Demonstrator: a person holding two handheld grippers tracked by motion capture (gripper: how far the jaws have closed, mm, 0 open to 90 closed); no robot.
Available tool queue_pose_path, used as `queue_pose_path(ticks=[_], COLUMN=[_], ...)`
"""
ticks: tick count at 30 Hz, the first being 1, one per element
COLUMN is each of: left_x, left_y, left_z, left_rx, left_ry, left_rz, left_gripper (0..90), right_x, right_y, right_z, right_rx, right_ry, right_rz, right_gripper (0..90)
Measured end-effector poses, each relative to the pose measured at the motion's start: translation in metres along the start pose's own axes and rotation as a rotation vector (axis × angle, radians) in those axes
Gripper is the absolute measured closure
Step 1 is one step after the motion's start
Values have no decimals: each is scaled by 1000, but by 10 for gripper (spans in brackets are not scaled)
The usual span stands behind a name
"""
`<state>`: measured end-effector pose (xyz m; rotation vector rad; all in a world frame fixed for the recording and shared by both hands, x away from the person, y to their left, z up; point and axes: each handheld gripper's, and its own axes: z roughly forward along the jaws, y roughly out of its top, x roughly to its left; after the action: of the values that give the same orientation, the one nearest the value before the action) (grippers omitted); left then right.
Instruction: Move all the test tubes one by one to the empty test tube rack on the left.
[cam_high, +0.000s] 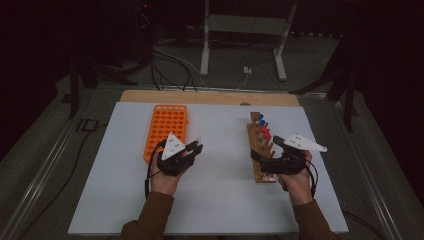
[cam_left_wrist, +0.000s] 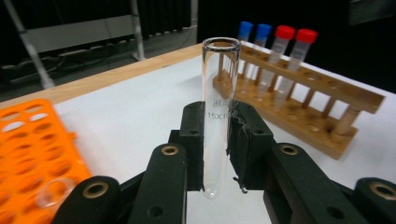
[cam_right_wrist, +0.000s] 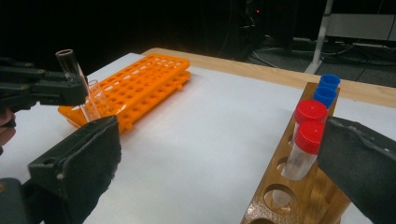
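Nearest the person, the front strip of the white table (cam_high: 210, 210) is bare between the two sleeves. Just beyond it the left gripper (cam_left_wrist: 215, 140) has its jaws clenched on a clear glass test tube (cam_left_wrist: 218, 107), which stands upright between the pads with its open mouth above them and its rounded bottom just below them. In the high view this gripper (cam_high: 196, 146) sits just right of the orange rack's near end, above the table.

The right gripper (cam_right_wrist: 219, 154) has its jaws released and standing wide, with nothing pressed between them; the wooden rack (cam_right_wrist: 299, 196) lies between and ahead of them. In the high view it (cam_high: 265, 156) rests at the near end of that rack (cam_high: 260, 150).

Between the two grippers a broad bare band of white table runs away to the far edge.

Farther off, the orange rack (cam_high: 166, 129) lies flat on the left half, well in from the left edge, with one clear tube (cam_left_wrist: 52, 192) seated in a near hole. The wooden rack runs lengthwise on the right half; two red-capped tubes (cam_right_wrist: 310, 112) and, beyond them, two blue-capped tubes (cam_right_wrist: 327, 91) stand at its far end. A wooden border (cam_high: 210, 96) shows past the table's far edge.
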<state>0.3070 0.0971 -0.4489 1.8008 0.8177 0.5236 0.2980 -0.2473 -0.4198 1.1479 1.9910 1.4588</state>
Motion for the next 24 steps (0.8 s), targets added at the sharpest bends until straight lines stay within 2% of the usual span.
queue_pose_path(ticks=[13, 24], left_x=[26, 35], left_y=[-13, -25], left_z=[-8, -12], left_rx=[11, 27], left_ry=[89, 146], left_rz=[-24, -28], left_gripper=[767, 767], right_x=[1, 1], right_y=[-1, -1], right_z=[0, 0], right_rx=[1, -2], right_ry=[2, 0], right_rz=[-2, -1], right_gripper=[2, 2])
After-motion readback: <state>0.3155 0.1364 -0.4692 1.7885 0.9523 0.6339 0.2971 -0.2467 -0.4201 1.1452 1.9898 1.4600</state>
